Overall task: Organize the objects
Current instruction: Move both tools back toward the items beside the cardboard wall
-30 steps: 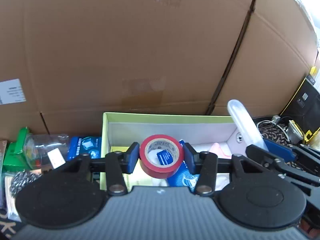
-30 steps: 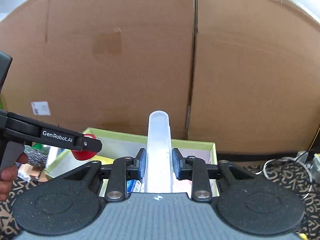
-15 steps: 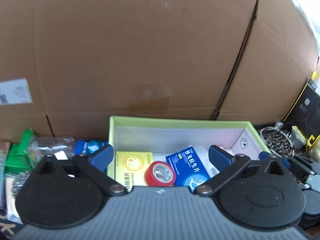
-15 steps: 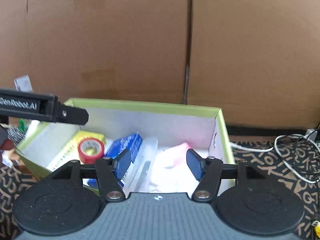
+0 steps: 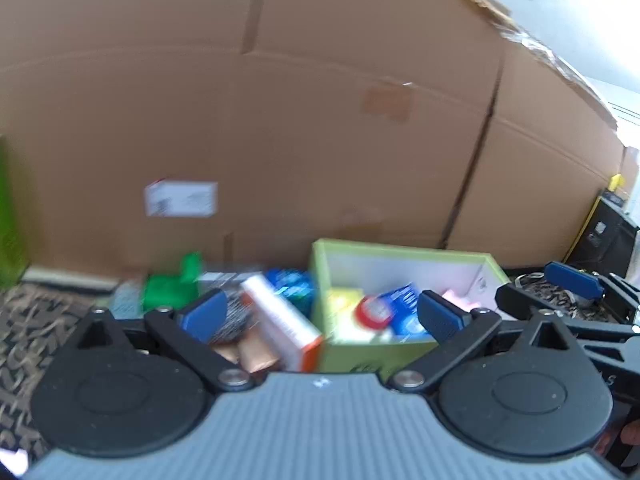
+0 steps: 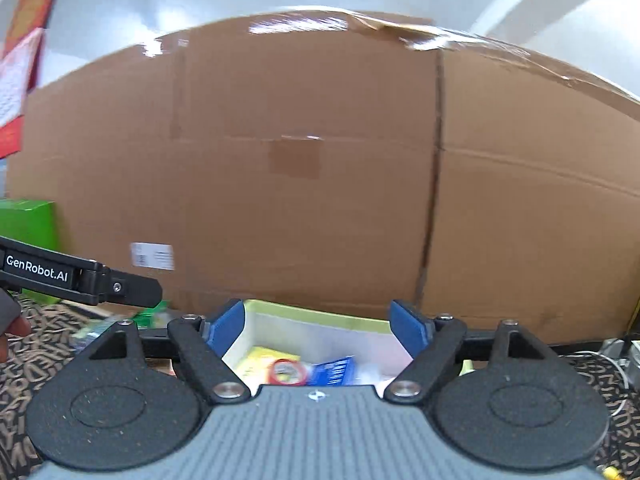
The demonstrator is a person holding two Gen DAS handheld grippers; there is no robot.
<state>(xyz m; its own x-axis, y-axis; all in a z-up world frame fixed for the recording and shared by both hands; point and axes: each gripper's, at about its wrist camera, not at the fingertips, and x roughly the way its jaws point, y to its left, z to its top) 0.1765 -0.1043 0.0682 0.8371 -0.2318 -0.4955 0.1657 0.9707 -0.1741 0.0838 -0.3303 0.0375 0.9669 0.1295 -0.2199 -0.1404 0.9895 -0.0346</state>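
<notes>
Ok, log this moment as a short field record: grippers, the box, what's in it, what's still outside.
left gripper: open, empty
right gripper: open, empty
green box: open-topped, in front of the cardboard wall
in box: red tape roll, yellow packet, blue packet, something pink
outside, left of box: white-and-orange carton, green item; blurred
floor: patterned mat

Lime-green box, red tape roll, brown cardboard
</notes>
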